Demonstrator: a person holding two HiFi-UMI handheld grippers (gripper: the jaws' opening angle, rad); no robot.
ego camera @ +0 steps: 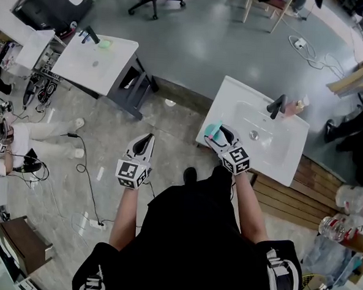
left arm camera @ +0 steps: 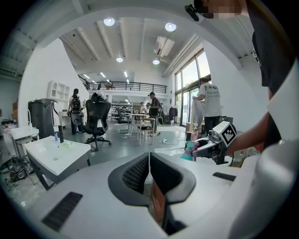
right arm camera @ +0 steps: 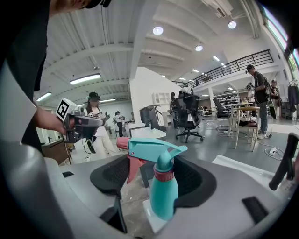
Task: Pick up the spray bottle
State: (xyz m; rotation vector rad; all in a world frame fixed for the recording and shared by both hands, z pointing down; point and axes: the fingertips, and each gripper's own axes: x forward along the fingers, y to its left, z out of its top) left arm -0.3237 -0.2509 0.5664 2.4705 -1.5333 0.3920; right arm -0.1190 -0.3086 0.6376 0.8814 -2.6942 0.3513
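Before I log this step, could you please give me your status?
Left gripper shut, empty. Right gripper shut on spray bottle, by sink's corner. Nothing blocking.

- Premises: a large open-plan lab or test hall, not a dwelling.
- White washbasin units (ego camera: 279, 159) stand free on a grey polished floor (ego camera: 206, 45), away from any wall.
- Loose cables (ego camera: 89, 177) and a power strip (ego camera: 97, 224) lie on the floor.
- A wheeled office chair (left arm camera: 97, 116), a railed mezzanine (left arm camera: 126, 85), tall windows (left arm camera: 189, 79) and round ceiling lights (left arm camera: 109, 21) are present.
- Several persons (left arm camera: 209, 105) stand about.
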